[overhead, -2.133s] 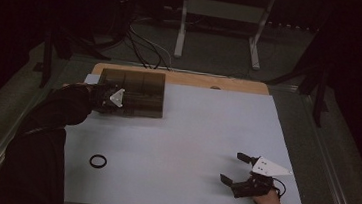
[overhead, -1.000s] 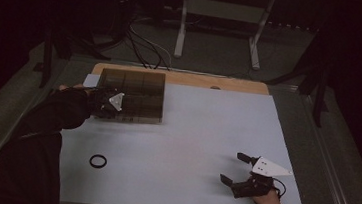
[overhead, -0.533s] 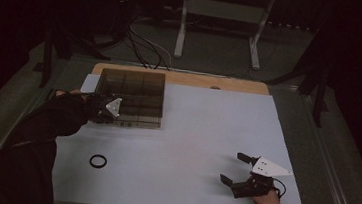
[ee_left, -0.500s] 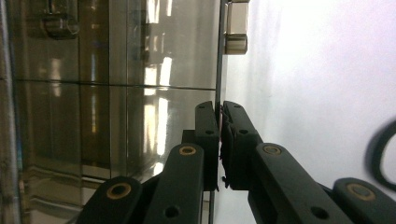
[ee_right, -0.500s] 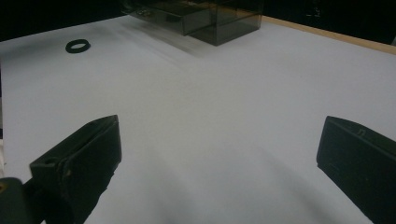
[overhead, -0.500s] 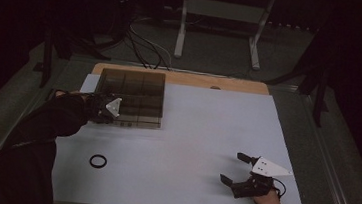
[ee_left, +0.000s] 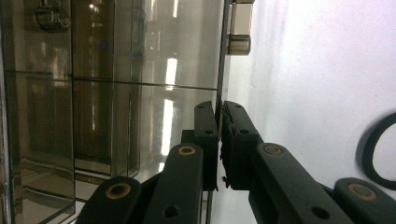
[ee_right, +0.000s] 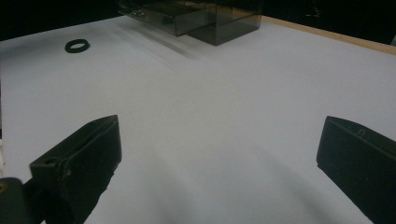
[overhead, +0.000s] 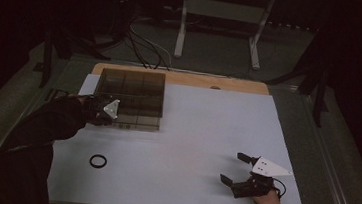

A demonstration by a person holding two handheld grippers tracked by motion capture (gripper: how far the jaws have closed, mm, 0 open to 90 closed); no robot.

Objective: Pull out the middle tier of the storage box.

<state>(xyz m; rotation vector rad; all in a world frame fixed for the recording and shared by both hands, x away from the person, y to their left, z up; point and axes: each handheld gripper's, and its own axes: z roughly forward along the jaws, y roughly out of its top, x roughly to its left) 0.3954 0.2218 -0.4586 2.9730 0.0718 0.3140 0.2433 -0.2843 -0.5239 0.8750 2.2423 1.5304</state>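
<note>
Your white bench (overhead: pixel 191 133) sits in a dark room, a ring (overhead: pixel 97 161) near its front left corner. Your left gripper (ee_left: pixel 219 135) pinches the box (overhead: pixel 131 97) wall at the back left; your right gripper (overhead: pixel 237 168), front right, has jaws spread.

One smoky clear compartment box (overhead: pixel 130 97), one black ring (overhead: pixel 97 161), and two tongs: left (overhead: pixel 109 109), right (overhead: pixel 235 168).

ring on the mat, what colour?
Black ring; clearest in the high view, against the white mat.

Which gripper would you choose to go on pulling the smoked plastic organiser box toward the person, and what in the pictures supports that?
Left. The left gripper is shut on the box's front edge. The right gripper sits open, far across the table.
</note>
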